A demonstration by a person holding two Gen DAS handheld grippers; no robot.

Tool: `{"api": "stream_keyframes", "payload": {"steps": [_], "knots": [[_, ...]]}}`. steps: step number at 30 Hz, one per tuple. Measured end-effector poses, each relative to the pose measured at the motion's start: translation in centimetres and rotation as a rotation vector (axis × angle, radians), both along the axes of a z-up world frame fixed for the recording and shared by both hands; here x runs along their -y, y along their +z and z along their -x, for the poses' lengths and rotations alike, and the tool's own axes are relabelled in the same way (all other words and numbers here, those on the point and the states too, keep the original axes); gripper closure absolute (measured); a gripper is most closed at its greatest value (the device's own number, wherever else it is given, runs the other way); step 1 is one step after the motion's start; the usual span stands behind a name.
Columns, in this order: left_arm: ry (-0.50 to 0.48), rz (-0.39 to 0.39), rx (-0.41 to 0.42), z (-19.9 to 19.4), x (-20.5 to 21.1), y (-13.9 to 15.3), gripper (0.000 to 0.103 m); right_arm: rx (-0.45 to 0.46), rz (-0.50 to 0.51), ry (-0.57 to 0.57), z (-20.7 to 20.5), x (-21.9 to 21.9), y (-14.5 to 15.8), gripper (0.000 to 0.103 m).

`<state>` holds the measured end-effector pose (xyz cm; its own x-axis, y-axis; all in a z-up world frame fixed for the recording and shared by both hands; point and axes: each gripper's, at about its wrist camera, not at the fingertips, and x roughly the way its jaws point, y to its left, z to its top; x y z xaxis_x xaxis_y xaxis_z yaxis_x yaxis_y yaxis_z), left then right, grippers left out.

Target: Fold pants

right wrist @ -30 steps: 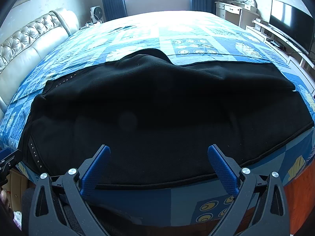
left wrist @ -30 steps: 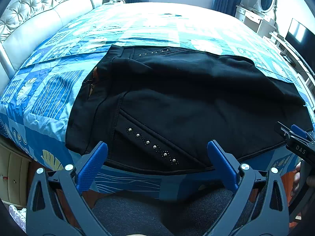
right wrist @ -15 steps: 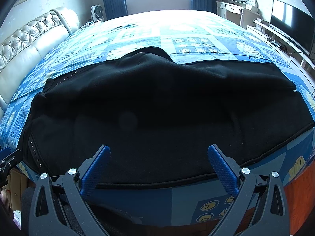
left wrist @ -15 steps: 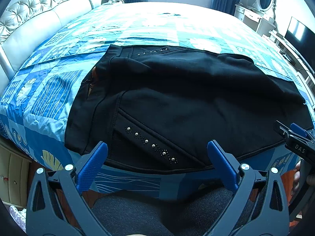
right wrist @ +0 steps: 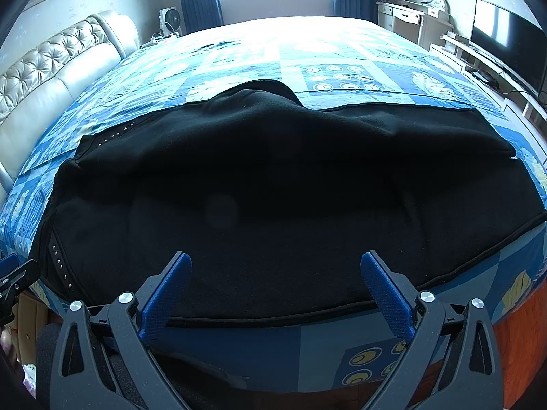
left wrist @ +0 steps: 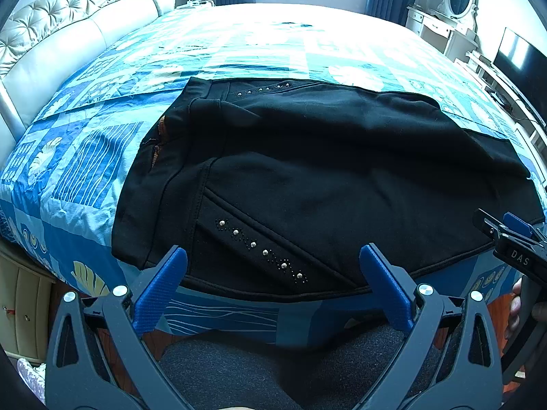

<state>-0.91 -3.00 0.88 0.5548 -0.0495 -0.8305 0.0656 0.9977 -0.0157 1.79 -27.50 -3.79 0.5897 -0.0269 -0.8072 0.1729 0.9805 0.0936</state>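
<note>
Black pants (left wrist: 307, 177) with studded pocket trim lie spread across the near part of the bed, waistband to the left, legs running right (right wrist: 273, 198). My left gripper (left wrist: 273, 266) is open above the near hem by the studded pocket, holding nothing. My right gripper (right wrist: 276, 273) is open over the near edge of the legs, also with nothing between its fingers. The right gripper's tip (left wrist: 512, 239) shows at the right edge of the left wrist view. The left gripper's tip (right wrist: 13, 273) shows at the left edge of the right wrist view.
A blue patterned bedspread (left wrist: 85, 164) covers the bed. A tufted cream headboard (left wrist: 51, 34) stands at the left. A white dresser with an oval mirror (right wrist: 424, 3) and a television (right wrist: 506, 41) are at the right. A fan (right wrist: 171, 20) sits by the window.
Both grippers have barely shifted; the pants lie as before.
</note>
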Motion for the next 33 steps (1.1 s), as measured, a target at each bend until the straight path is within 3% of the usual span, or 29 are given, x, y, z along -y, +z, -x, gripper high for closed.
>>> {"api": "stream_keyframes", "payload": {"steps": [9, 13, 17, 21, 24, 29, 33], "knots": [[0.000, 0.017, -0.008, -0.3, -0.6, -0.3, 0.002, 0.002, -0.048, 0.063, -0.5, 0.0, 0.6, 0.004], [-0.072, 0.102, -0.104, -1.7, -2.6, -0.9, 0.002, 0.026, -0.168, 0.186, -2.1, 0.8, 2.1, 0.004], [-0.072, 0.113, -0.078, -3.6, -6.3, -0.1, 0.002, 0.072, -0.201, 0.335, -5.7, 1.5, 4.2, 0.004], [-0.092, 0.079, -0.020, -8.6, -10.4, 0.9, 0.002, 0.072, -0.236, 0.451, -10.7, 2.2, 5.5, 0.004], [-0.109, 0.103, -0.042, -14.2, -12.8, 0.5, 0.002, 0.034, -0.261, 0.506, -15.7, 2.5, 5.3, 0.004], [-0.130, 0.107, -0.080, -22.5, -14.5, -1.4, 0.002, -0.090, -0.322, 0.529, -23.5, 3.5, 2.3, 0.004], [-0.177, 0.107, -0.122, -27.4, -14.3, -3.6, 0.003, -0.162, -0.321, 0.568, -27.0, 3.4, -0.1, 0.004]]}}
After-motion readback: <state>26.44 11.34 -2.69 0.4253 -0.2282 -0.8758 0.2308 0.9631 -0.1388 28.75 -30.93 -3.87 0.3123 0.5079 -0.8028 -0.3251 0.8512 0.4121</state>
